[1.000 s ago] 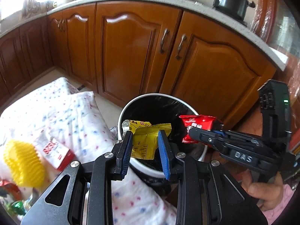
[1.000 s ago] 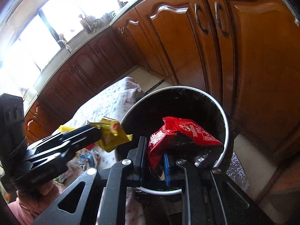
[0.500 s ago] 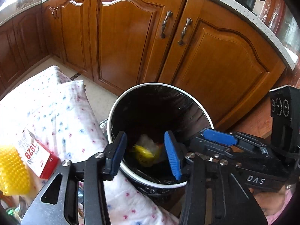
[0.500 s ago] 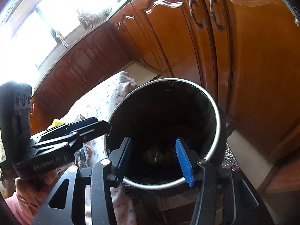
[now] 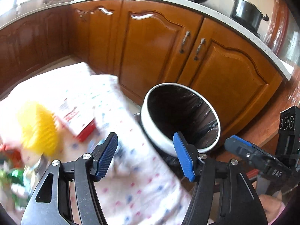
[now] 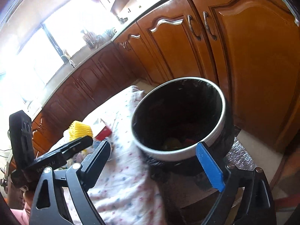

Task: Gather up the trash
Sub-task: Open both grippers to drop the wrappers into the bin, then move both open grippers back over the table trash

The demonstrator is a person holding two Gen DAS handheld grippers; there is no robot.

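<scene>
A round bin (image 5: 155, 133) with a white rim and black liner stands beside the cloth-covered table; it also shows in the right wrist view (image 6: 172, 154). Yellow and red wrappers (image 6: 177, 142) lie at its bottom. My left gripper (image 5: 145, 154) is open and empty, over the table edge just left of the bin. My right gripper (image 6: 159, 161) is open and empty, above the bin's near rim. On the table lie a red-and-white carton (image 5: 78, 120), a yellow spiky object (image 5: 39, 127) and blurred green and red scraps (image 5: 11, 170).
Brown wooden cabinets (image 5: 155, 50) under a pale counter curve behind the bin. A black pot (image 5: 247, 14) and a pan stand on the counter. The dotted white tablecloth (image 5: 131, 183) hangs over the table edge next to the bin. A bright window (image 6: 46, 43) is at left.
Both grippers let go their wrappers, the yellow and the red, which fell into the bin. Both jaws opened wide. The left gripper has since swung left, back over the table.
</scene>
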